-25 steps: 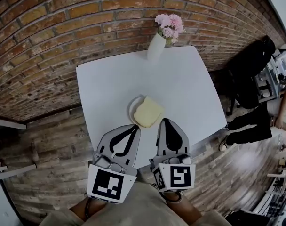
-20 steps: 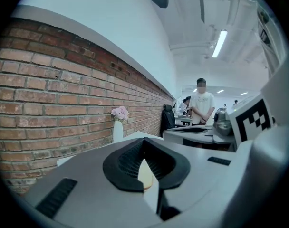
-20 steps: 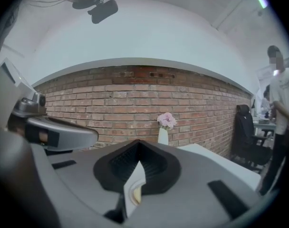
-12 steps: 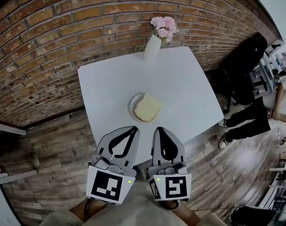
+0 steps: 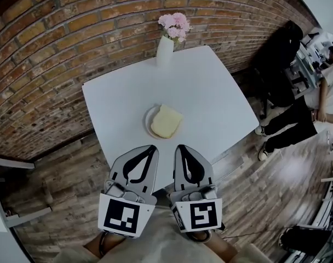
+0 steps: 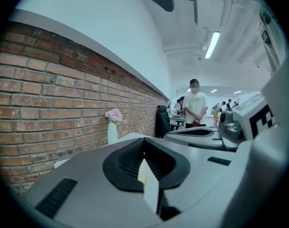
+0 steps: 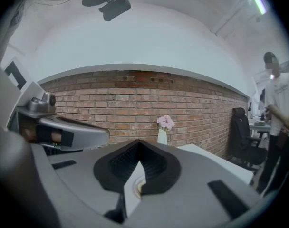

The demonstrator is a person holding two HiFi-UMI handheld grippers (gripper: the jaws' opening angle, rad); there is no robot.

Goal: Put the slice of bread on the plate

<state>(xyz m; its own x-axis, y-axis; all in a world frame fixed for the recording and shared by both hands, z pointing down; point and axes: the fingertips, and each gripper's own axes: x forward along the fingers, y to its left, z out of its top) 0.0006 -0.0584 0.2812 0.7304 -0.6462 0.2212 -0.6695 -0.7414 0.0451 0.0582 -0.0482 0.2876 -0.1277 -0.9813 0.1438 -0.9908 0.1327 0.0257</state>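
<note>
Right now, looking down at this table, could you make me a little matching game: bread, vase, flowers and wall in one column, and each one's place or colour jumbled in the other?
Things:
1. bread
2. vase
3. flowers
4. wall

Place or colour:
A. pink
B. red brick
C. on the plate
D. white, at the table's far edge

Pairs: 1-C, 2-D, 3-A, 4-B.
</note>
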